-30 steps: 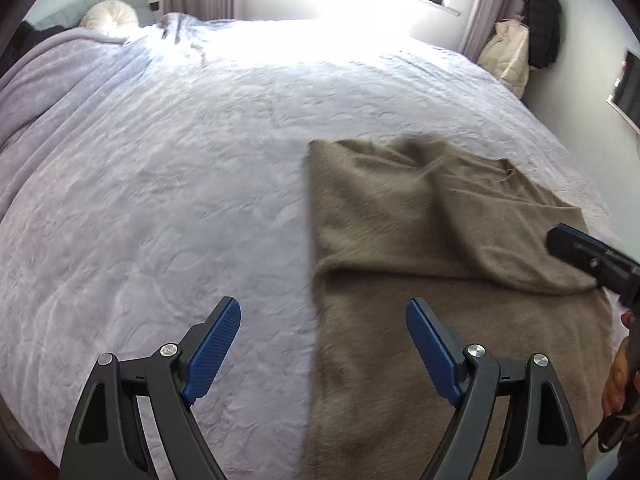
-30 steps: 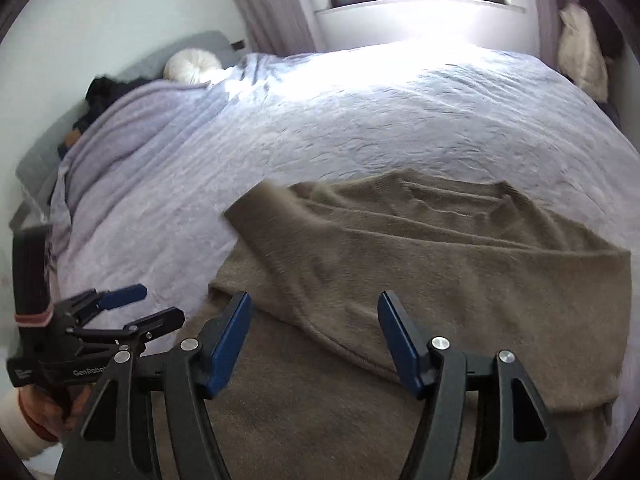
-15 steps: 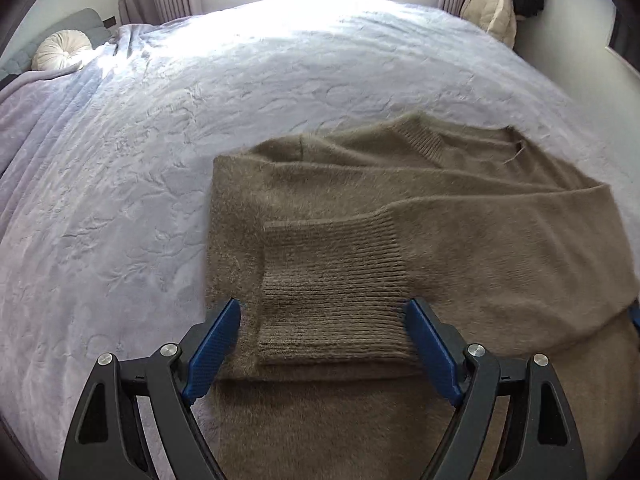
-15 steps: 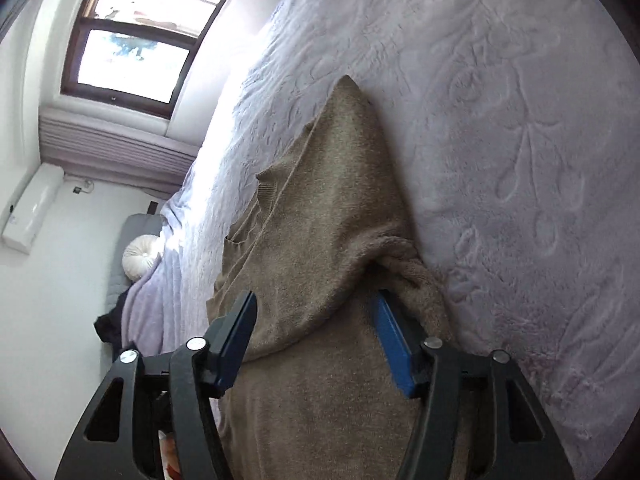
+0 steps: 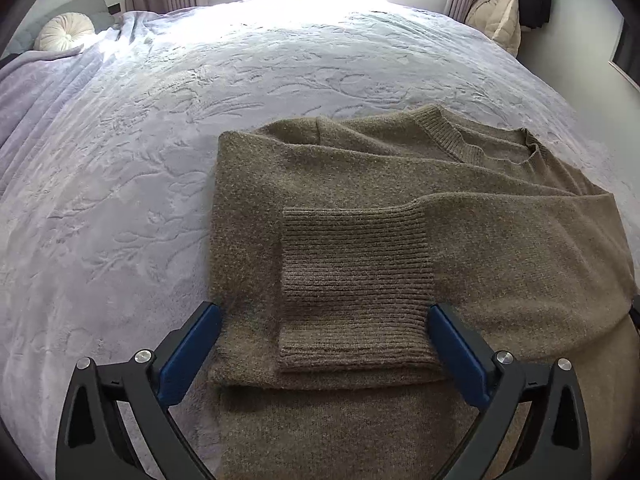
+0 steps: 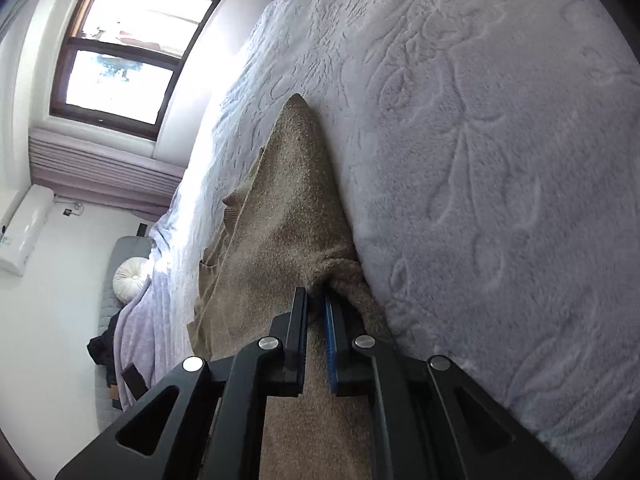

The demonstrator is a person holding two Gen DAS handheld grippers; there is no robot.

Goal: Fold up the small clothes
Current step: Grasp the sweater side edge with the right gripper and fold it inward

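I'm looking across a wide bed (image 5: 168, 168) under a pale lilac embossed coverlet (image 6: 500, 160). A round cream cushion (image 5: 64, 37) sits by the grey headboard (image 5: 90, 4). Daylight glares through a dark-framed window (image 6: 120, 56); an air conditioner (image 6: 24, 228) hangs on the white wall.

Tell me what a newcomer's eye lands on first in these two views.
The brown sweater lying on the pale embossed bedspread, one ribbed cuff folded across its front between the opening jaws of the left gripper. In the rolled right wrist view, the right gripper is pinched shut on the sweater's edge beside the bright window.
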